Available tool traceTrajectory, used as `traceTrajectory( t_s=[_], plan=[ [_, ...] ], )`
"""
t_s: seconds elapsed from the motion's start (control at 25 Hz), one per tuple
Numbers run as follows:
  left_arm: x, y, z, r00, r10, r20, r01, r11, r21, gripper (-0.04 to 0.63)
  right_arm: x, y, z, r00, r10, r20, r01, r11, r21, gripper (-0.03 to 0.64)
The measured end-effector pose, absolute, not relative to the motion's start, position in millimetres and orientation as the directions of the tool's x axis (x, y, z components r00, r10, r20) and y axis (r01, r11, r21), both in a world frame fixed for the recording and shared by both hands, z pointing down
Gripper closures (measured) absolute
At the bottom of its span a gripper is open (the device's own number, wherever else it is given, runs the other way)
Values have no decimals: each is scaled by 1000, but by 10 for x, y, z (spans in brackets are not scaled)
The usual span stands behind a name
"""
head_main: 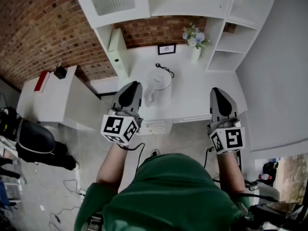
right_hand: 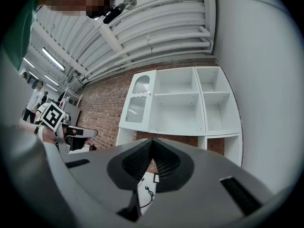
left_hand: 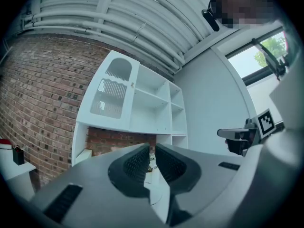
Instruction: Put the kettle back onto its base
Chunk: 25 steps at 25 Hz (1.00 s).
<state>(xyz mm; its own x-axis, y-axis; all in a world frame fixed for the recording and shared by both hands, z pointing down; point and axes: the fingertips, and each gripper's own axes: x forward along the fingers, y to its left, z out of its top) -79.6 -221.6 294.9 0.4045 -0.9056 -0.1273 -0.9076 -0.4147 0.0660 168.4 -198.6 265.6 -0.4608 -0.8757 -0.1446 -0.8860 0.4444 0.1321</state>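
Note:
A white kettle [head_main: 158, 86] stands upright on the white desk [head_main: 192, 93], its handle toward me. A black cord [head_main: 165, 69] lies coiled just behind it and also shows in the right gripper view [right_hand: 148, 192]. I cannot make out a separate base under the kettle. My left gripper [head_main: 136, 83] is held level in front of the desk's edge, just left of the kettle, shut with nothing between its pads [left_hand: 137, 163]. My right gripper [head_main: 215, 89] hovers at the desk's right front, well apart from the kettle. Its jaws meet at the tips [right_hand: 152, 141] and hold nothing.
A white shelf unit [head_main: 240, 37] rises behind the desk against a brick wall. A vase of flowers [head_main: 195, 38], a small framed picture [head_main: 166, 48] and a white box [head_main: 115, 44] stand at the back. A white side table [head_main: 53, 97] and a black chair [head_main: 33, 138] are to the left.

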Motion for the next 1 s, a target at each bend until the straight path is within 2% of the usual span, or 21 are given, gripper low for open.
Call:
traceTrajectory(
  t_s=[1.0],
  plan=[
    [-936,-2261,3135,366,-928,-72,-924,-371,88,541,1558,-2121,2743,-490,-864,-114,-871,480,109,595]
  ],
)
